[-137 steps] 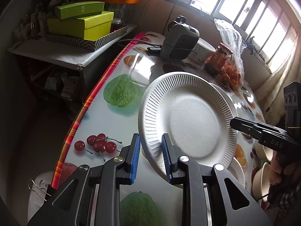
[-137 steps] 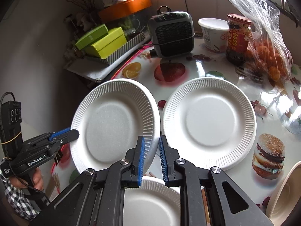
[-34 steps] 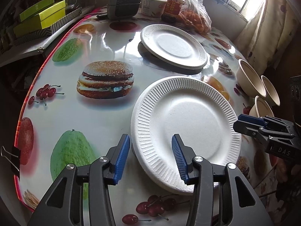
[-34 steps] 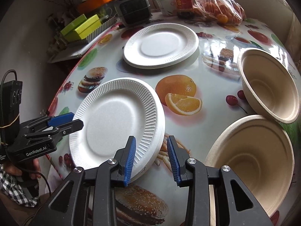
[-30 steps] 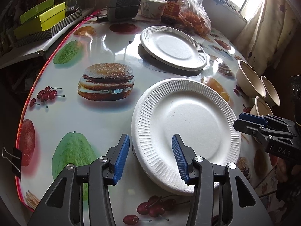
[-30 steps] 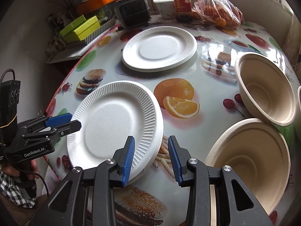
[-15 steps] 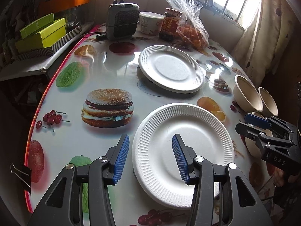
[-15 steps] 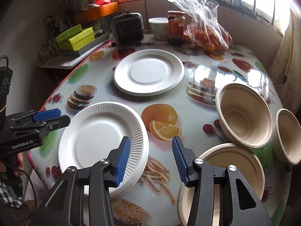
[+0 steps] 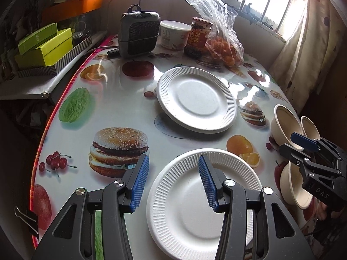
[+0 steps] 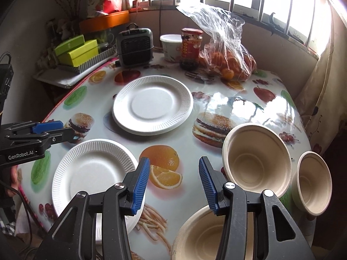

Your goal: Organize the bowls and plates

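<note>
My left tongs hang released above the near plate stack, gripping nothing. That stack lies on the table at its near edge, with the far plate beyond it toward the heater, well apart. Moving right, my right tongs have just been opening and stand empty over the printed orange. To their right sit three bowls: the big bowl, the small bowl just beside it, and the near bowl under my right finger.
</note>
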